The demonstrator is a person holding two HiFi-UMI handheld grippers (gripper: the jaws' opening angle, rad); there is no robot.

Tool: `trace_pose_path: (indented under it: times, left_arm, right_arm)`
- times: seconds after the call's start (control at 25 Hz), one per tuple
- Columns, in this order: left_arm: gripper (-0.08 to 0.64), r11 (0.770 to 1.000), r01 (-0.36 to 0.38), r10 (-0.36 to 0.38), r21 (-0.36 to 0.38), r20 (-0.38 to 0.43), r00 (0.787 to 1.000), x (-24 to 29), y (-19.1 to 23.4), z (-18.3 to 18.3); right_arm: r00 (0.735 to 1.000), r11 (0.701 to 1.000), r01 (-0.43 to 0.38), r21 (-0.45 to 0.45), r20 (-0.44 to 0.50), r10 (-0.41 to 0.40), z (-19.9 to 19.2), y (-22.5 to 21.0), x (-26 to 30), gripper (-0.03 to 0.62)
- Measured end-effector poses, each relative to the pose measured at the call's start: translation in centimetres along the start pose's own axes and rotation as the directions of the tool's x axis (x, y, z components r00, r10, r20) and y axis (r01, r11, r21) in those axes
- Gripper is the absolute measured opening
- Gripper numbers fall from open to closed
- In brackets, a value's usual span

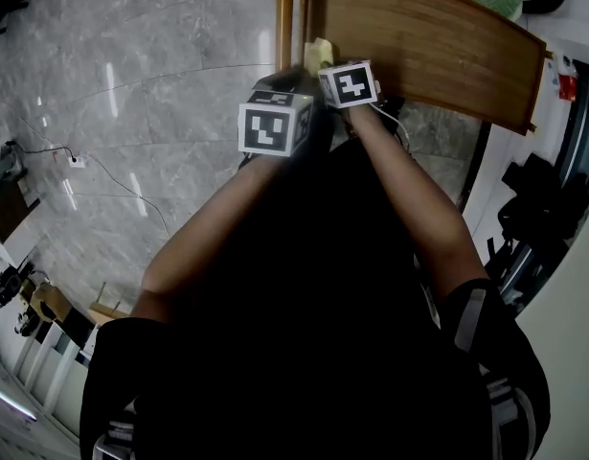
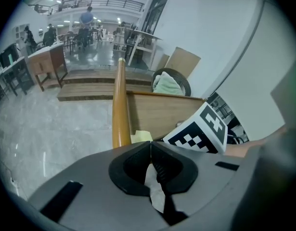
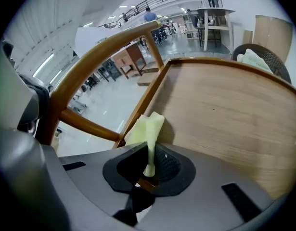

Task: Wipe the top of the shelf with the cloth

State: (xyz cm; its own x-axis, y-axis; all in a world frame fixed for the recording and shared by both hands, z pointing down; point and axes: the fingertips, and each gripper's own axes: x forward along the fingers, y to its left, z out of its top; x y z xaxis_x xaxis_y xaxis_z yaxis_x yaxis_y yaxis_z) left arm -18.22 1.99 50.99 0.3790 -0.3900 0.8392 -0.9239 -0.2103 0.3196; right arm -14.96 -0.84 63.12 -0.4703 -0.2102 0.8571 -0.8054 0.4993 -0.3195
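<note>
The right hand-held gripper (image 3: 148,150) pinches the pale yellow cloth (image 3: 145,126) at the left edge of the brown wooden shelf top (image 3: 225,105), which stretches away to its right.

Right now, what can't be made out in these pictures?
- Head view: marker cubes hide most of the cloth.
- Left gripper view: left hand-held gripper shut on a pale scrap, too small to identify.
- Right gripper view: right hand-held gripper's body hides the clamped cloth's lower end.
</note>
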Motion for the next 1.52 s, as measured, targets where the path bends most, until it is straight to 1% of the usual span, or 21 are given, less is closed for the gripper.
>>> trace_pose_path:
  times: [0.2, 0.28, 0.48, 0.64, 0.76, 0.84, 0.96, 1.12, 1.24, 1.4, 1.52]
  left_arm:
    - [0.011, 1.0, 0.022, -0.022, -0.004, -0.014, 1.0, 0.3, -0.5, 0.0]
    - [0.011, 0.999, 0.031, -0.032, -0.015, -0.021, 0.999, 0.8, -1.2, 0.2]
    - [0.011, 1.0, 0.032, -0.031, 0.0, -0.041, 0.999, 2.2, -3.8, 0.2]
    - [0.011, 0.999, 0.031, -0.032, -0.015, -0.074, 0.997, 4.2, -6.3, -0.2]
    - [0.011, 0.999, 0.012, -0.015, -0.032, -0.101, 0.995, 5.8, -7.6, -0.4]
    - [0.011, 1.0, 0.002, -0.004, -0.024, -0.112, 0.994, 7.3, -8.5, -0.5]
    - [0.011, 1.0, 0.02, -0.021, -0.015, -0.119, 0.993, 8.9, -10.9, -0.4]
    - [0.011, 0.999, 0.05, -0.048, 0.018, -0.129, 0.991, 11.0, -14.7, 0.2]
    - [0.011, 0.996, 0.078, -0.072, 0.038, -0.143, 0.987, 12.9, -17.7, 0.5]
    - [0.011, 0.992, 0.106, -0.094, 0.071, -0.159, 0.983, 14.9, -21.4, 1.2]
    - [0.011, 0.99, 0.118, -0.104, 0.082, -0.164, 0.981, 16.3, -23.7, 1.6]
  right_arm:
    - [1.0, 1.0, -0.004, -0.005, -0.007, 0.004, -0.3, -0.1, -0.3, 0.043]
    - [1.0, 1.0, 0.001, -0.012, -0.003, -0.001, -0.3, -0.7, -0.6, 0.043]
    - [1.0, 1.0, 0.002, -0.004, -0.019, -0.003, -1.5, -2.8, -2.1, 0.043]
    - [0.999, 0.999, 0.039, -0.011, -0.024, -0.04, -2.6, -6.6, -4.1, 0.043]
    - [0.998, 0.999, 0.043, 0.004, -0.037, -0.043, -3.7, -9.2, -5.5, 0.043]
    - [0.998, 0.999, 0.052, 0.005, -0.036, -0.051, -4.2, -11.1, -6.6, 0.043]
    - [0.998, 0.998, 0.065, 0.022, -0.03, -0.064, -5.3, -13.8, -8.4, 0.043]
    - [0.993, 0.992, 0.109, 0.055, -0.04, -0.107, -7.5, -17.9, -11.0, 0.043]
    - [0.991, 0.99, 0.131, 0.055, -0.006, -0.131, -8.0, -20.5, -12.8, 0.043]
    - [0.981, 0.981, 0.193, 0.036, 0.001, -0.193, -9.6, -24.5, -15.2, 0.043]
    - [0.972, 0.97, 0.235, 0.062, 0.008, -0.236, -10.7, -27.8, -17.2, 0.043]
